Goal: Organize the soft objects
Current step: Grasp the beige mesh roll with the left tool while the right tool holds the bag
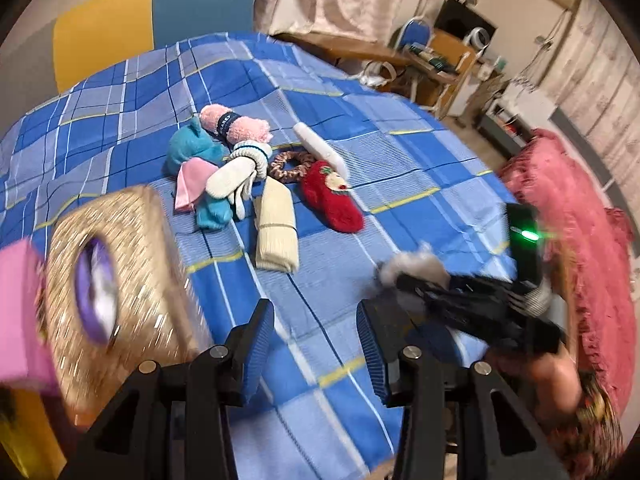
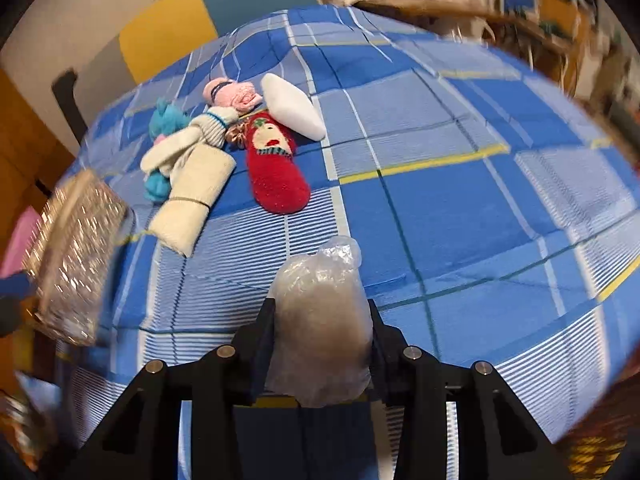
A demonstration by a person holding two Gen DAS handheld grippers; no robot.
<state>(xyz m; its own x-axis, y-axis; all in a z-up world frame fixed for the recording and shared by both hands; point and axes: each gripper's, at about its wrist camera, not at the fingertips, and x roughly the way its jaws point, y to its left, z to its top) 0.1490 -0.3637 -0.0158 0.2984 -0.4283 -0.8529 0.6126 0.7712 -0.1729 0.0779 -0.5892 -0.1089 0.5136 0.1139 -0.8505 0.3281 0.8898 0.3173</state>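
Meanwhile, open blue checked bedspread point(image 2: 440, 208) right of red sock point(image 2: 276, 172).

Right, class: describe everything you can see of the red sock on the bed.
The red sock is fluffy, with a stitched face, green sprig and striped scarf near its cuff. It lies flat on the blue checked bedsheet, toe toward the camera. Its cuff meets the brown scrunchie and the white pad. No claw touches it.

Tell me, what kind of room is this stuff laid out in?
Most likely a bedroom in a home. The socks and other soft items lie on a blue plaid bedsheet, a padded yellow and blue headboard stands behind it, and a cluttered wooden desk with a chair sits by curtained walls.
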